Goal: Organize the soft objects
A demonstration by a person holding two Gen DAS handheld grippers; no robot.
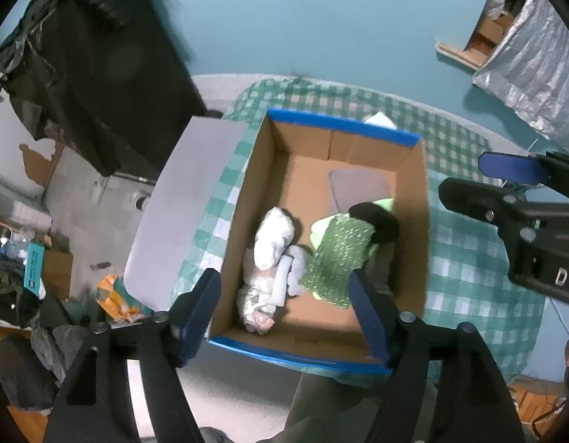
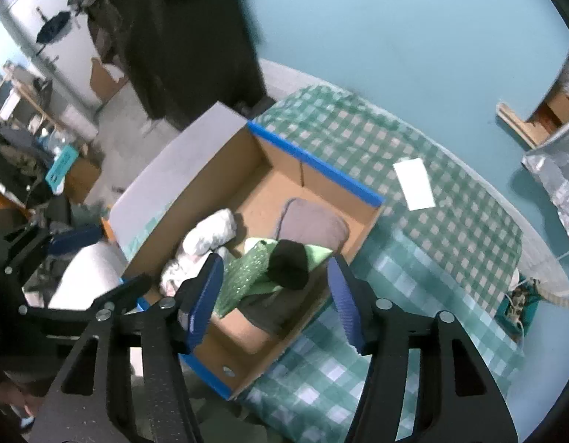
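An open cardboard box with blue-taped rims [image 1: 343,125] [image 2: 314,162] stands on a green checked cloth. Inside lie white crumpled bundles [image 1: 273,236] [image 2: 210,236], green bubble wrap [image 1: 336,258] [image 2: 244,273], a pale green cloth [image 2: 317,253], a black soft lump [image 1: 376,221] [image 2: 288,264] and a grey pad [image 1: 362,188] [image 2: 314,223]. My left gripper [image 1: 284,317] is open and empty above the box's near end. My right gripper [image 2: 275,299] is open and empty above the box's near right side; it also shows at the right in the left wrist view [image 1: 506,184].
A grey box flap [image 1: 181,206] [image 2: 181,170] hangs off the left side. A white paper [image 2: 413,182] lies on the checked cloth [image 2: 432,236] to the right of the box. A black hanging cloth [image 1: 100,74] is at the back left. Cluttered floor lies to the left.
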